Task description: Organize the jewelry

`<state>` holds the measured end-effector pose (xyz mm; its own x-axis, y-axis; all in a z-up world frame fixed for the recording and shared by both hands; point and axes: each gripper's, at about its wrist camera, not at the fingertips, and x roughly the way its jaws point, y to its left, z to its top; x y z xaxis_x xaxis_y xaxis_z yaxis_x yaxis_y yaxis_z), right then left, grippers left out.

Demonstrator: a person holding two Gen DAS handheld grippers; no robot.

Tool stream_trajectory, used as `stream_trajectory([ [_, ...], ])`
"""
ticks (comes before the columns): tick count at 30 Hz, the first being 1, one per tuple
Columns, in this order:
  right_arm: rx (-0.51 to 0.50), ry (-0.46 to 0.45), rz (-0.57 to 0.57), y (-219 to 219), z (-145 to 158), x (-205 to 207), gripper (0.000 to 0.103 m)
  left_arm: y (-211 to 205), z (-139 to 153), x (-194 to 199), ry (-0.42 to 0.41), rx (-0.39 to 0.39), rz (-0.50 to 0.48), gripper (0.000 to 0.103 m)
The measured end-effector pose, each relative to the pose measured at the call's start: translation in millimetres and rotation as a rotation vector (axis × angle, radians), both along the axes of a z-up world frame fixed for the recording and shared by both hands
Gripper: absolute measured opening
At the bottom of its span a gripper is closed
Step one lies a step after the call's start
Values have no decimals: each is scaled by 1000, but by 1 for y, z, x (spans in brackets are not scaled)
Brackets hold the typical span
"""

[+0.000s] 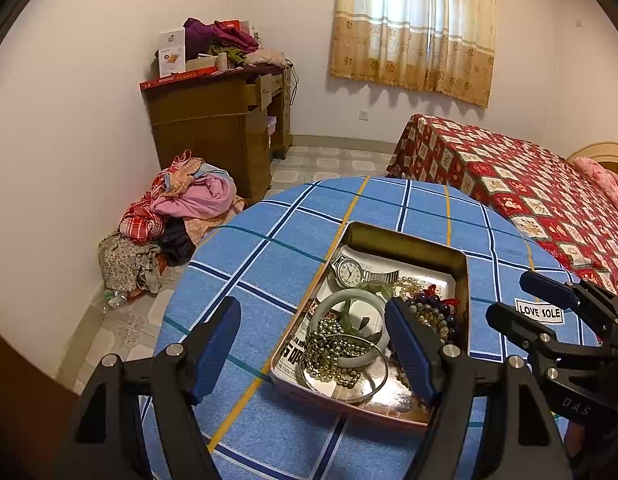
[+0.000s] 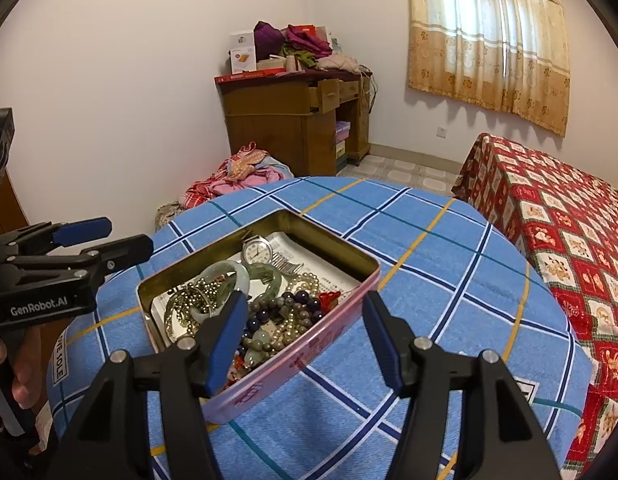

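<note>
- One pink tin mid-tabletop: one wristwatch, two jade bangles, several bead strands.
- Left gripper and right gripper: both apart, empty.

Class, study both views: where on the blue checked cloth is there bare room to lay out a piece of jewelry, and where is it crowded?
Bare cloth lies beyond the tin, toward the bed, and beside it toward the clothes pile. Inside the tin, the watch, bangles and beads crowd together.
</note>
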<state>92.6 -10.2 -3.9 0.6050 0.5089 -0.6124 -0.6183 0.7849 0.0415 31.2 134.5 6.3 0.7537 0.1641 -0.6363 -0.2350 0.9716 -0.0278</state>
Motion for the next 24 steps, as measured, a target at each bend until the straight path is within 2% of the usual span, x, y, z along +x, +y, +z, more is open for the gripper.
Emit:
stream_trajectory([
  [24, 13, 1, -6, -4, -2, -1, 69, -7, -1, 2, 5, 8, -8, 75],
])
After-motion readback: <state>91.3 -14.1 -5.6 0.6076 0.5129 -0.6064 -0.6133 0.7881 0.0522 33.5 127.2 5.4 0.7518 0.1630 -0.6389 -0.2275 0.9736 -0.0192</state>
